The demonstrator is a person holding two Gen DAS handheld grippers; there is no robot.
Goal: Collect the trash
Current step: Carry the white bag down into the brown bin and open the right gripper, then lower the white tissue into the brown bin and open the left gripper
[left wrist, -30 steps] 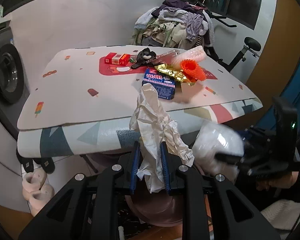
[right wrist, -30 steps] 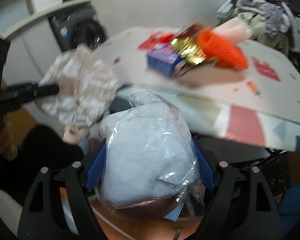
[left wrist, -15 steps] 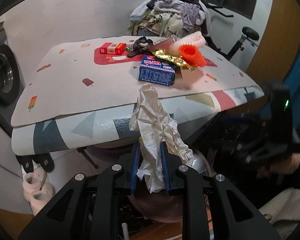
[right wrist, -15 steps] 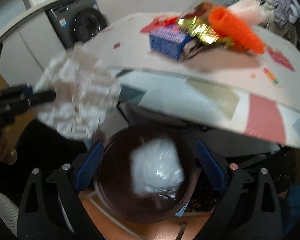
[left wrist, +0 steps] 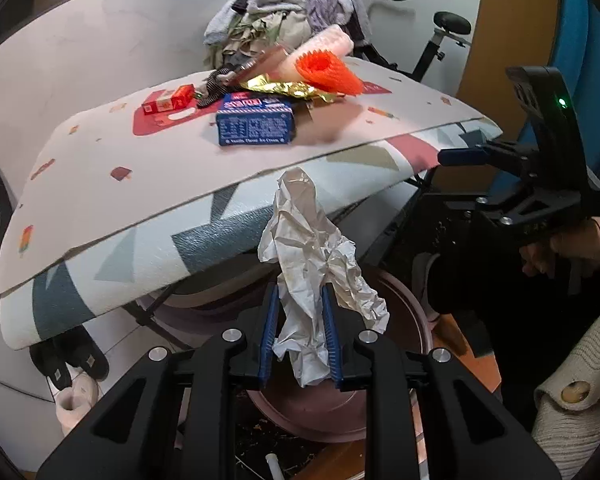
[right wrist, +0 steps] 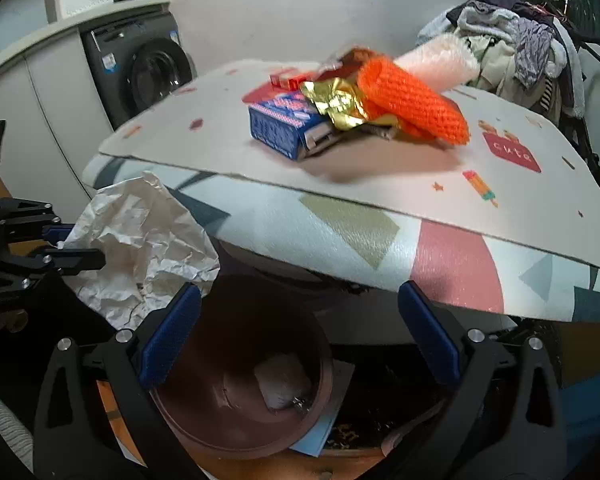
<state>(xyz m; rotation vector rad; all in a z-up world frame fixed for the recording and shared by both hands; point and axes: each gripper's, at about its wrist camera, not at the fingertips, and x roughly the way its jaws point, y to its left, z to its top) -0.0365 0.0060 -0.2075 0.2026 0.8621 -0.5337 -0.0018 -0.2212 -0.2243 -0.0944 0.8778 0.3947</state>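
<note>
My left gripper [left wrist: 300,300] is shut on a crumpled white paper [left wrist: 304,248], held over the rim of a maroon round bin [left wrist: 400,320] below the table edge. My right gripper [right wrist: 300,296] hovers above the same bin [right wrist: 204,420]; its jaws are opening and nothing is between them. A white plastic bag [right wrist: 284,384] lies inside the bin. On the table [left wrist: 100,184] sit a blue box [left wrist: 256,124], gold foil [left wrist: 292,88], an orange net sleeve [left wrist: 328,72], a red box [left wrist: 168,102] and pink bubble wrap [left wrist: 328,42]. The paper [right wrist: 140,240] also shows left of the right gripper.
A washing machine [right wrist: 152,72] stands behind the table on the left. A heap of clothes [left wrist: 284,20] and an exercise bike [left wrist: 448,28] are at the back. Slippers [left wrist: 72,360] lie on the floor under the table's left side.
The white plastic bag left the right gripper and dropped into the bin as the jaws spread wide. The left gripper sank toward the bin with the paper still in it.
</note>
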